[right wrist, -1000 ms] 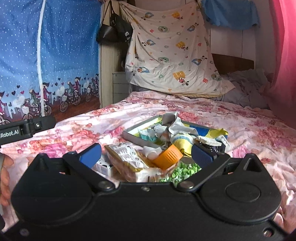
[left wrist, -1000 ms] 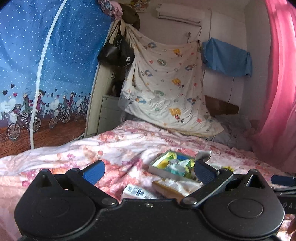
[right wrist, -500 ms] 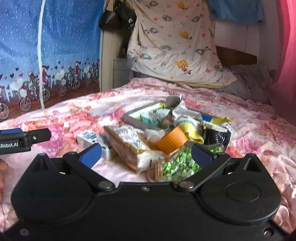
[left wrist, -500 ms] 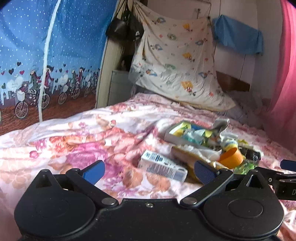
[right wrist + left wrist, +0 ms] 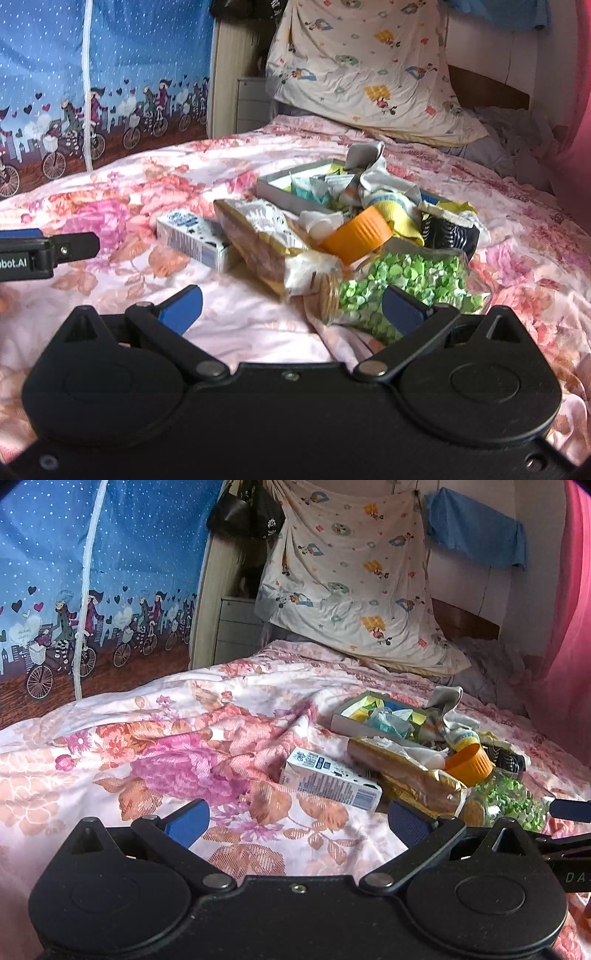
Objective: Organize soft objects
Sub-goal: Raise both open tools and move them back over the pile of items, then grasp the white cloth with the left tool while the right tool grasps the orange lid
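On the bed (image 5: 535, 236), beside the box (image 5: 273, 186): reach slowly with right gripper (image 5: 291, 306), jaws wide apart, for the sock (image 5: 373, 177); left gripper (image 5: 295, 819) jaws apart too.

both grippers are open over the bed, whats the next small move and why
Probably ease the right gripper forward toward the striped sock draped over the grey tray. Both sets of jaws stand wide apart and hold nothing, and the sock is soft, lying on top of the pile behind the orange cap. The left gripper faces the small carton, which is not soft.
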A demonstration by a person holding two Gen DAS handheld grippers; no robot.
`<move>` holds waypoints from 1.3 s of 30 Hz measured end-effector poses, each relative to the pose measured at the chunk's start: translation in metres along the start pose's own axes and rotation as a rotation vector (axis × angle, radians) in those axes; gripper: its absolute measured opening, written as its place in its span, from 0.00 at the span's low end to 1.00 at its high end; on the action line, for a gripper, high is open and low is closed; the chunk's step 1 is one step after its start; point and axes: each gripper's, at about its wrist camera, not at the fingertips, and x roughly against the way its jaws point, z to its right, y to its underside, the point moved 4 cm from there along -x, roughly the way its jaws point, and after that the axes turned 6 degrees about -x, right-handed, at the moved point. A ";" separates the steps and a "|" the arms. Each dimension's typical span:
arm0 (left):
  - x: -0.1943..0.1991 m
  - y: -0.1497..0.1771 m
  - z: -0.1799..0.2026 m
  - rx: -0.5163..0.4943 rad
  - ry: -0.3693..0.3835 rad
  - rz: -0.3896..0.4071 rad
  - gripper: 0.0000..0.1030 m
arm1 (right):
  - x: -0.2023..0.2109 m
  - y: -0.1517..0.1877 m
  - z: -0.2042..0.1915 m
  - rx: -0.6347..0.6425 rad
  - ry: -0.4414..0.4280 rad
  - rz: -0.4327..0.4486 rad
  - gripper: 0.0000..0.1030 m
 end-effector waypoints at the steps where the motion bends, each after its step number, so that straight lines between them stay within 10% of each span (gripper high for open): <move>1: -0.001 0.000 0.000 -0.003 0.002 -0.004 0.99 | 0.000 0.001 -0.001 0.004 0.000 -0.006 0.99; 19: -0.022 -0.006 0.014 -0.098 0.027 -0.064 0.99 | -0.011 -0.001 0.022 0.008 0.025 -0.041 0.99; 39: -0.099 -0.096 0.057 -0.438 0.292 -0.046 0.99 | -0.044 -0.043 0.086 -0.042 -0.014 0.076 0.99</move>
